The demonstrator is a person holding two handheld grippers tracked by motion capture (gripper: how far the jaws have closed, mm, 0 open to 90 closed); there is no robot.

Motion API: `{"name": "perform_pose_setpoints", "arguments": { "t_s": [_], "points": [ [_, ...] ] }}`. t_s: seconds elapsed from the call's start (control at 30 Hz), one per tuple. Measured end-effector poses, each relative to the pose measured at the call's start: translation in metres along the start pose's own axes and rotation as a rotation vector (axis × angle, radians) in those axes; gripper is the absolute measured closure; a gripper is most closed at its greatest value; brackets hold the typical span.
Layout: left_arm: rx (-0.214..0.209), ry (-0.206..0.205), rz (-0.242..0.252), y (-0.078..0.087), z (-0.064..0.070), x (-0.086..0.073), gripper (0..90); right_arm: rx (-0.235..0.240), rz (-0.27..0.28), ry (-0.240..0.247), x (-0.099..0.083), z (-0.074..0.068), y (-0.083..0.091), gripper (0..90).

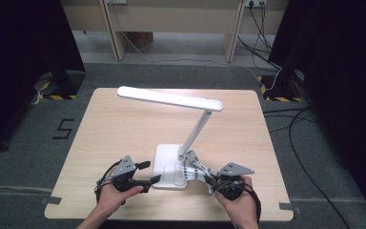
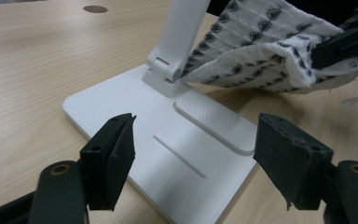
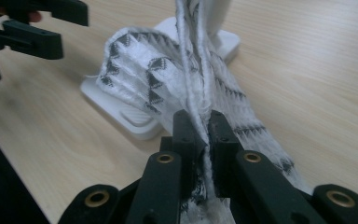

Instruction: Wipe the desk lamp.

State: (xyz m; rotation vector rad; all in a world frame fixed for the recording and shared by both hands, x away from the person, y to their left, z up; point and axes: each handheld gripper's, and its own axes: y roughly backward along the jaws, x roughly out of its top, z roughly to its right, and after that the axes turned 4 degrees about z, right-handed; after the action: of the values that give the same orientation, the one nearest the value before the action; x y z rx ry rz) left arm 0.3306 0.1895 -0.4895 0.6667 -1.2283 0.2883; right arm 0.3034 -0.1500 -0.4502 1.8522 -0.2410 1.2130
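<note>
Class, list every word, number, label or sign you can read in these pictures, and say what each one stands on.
"5": black figure marked on the grey carpet floor left of the light wooden table.
No readable text on the white folding desk lamp, the white cloth with black pattern or either tongs.

Looking like a lab/recording rig: black curtains (image 1: 24, 57) flanking a lone wooden table (image 1: 124, 124), hazard-taped stand bases (image 1: 57, 90), cables (image 1: 267, 43) trailing across grey carpet (image 1: 171, 74).

The black two-jaw left tool (image 1: 148, 172) and right tool (image 1: 213, 180) each carry a grey three-cornered top plate, brass-coloured rivets, black trailing cables; forearms bare.
</note>
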Motion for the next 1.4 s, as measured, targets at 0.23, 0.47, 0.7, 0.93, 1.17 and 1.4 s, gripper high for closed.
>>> {"name": "perform_pose_setpoints", "arguments": {
  "t_s": [0.23,0.47,0.7,0.93,1.17,1.4],
  "points": [
    [-0.066,-0.055,0.022,-0.003,0.011,0.005,19.6,0.056,0.014,0.042,0.013,-0.025,-0.005,84.8],
    [-0.072,-0.086,0.003,-0.006,0.017,0.005,17.6,0.114,0.019,0.111,0.032,-0.045,-0.011,84.8],
    [-0.087,-0.056,-0.001,-0.006,0.015,0.003,17.3,0.177,0.035,0.164,0.043,-0.06,-0.013,84.8],
    [-0.087,-0.103,0.008,-0.002,0.012,0.006,17.3,0.201,-0.027,0.228,0.041,-0.062,-0.02,84.8],
    [-0.119,-0.171,0.019,0.003,0.013,0.01,17.5,0.212,-0.076,0.273,0.039,-0.062,-0.022,84.7],
    [-0.145,-0.203,0.021,0.002,0.012,0.011,17.8,0.259,-0.114,0.323,0.04,-0.063,-0.023,84.7]
  ]
}}
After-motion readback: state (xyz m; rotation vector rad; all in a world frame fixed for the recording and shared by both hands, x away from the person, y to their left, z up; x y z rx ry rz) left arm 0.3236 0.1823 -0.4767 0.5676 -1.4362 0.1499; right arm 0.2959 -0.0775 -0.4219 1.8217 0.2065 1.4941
